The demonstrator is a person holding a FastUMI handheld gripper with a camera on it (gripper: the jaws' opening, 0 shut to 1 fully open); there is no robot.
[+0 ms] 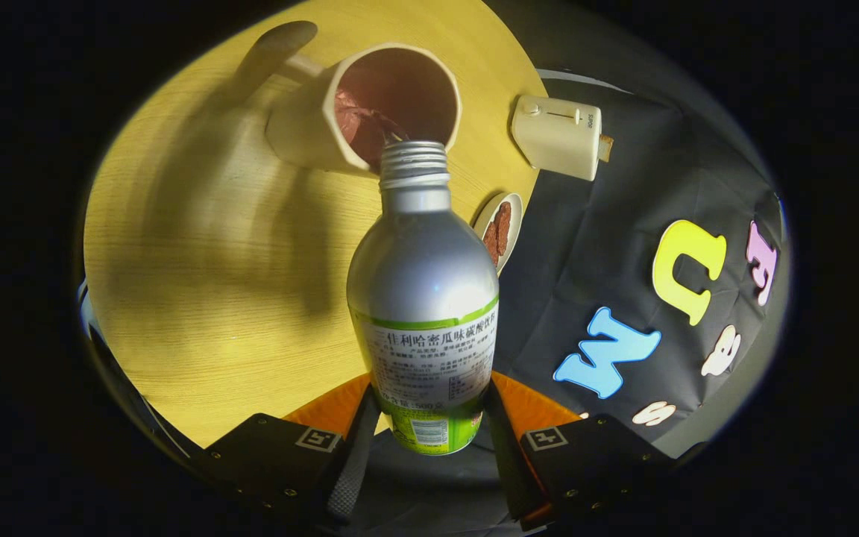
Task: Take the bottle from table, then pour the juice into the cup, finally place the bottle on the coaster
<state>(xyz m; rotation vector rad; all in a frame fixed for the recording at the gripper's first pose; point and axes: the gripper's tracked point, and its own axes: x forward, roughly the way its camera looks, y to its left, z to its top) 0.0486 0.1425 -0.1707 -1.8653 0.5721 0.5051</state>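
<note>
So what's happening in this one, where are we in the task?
Mid-pour. The hand-held gripper is shut on the lower part of a silver bottle, tipped so that its open threaded mouth sits at the rim of the cream cup on the yellow table. Dark reddish juice shows inside the cup. Beyond the bottle lie a small round coaster and a cream toaster.

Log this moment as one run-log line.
phase: pouring | gripper: shut on bottle | bottle mouth at cup rim | coaster: unconfirmed
</note>
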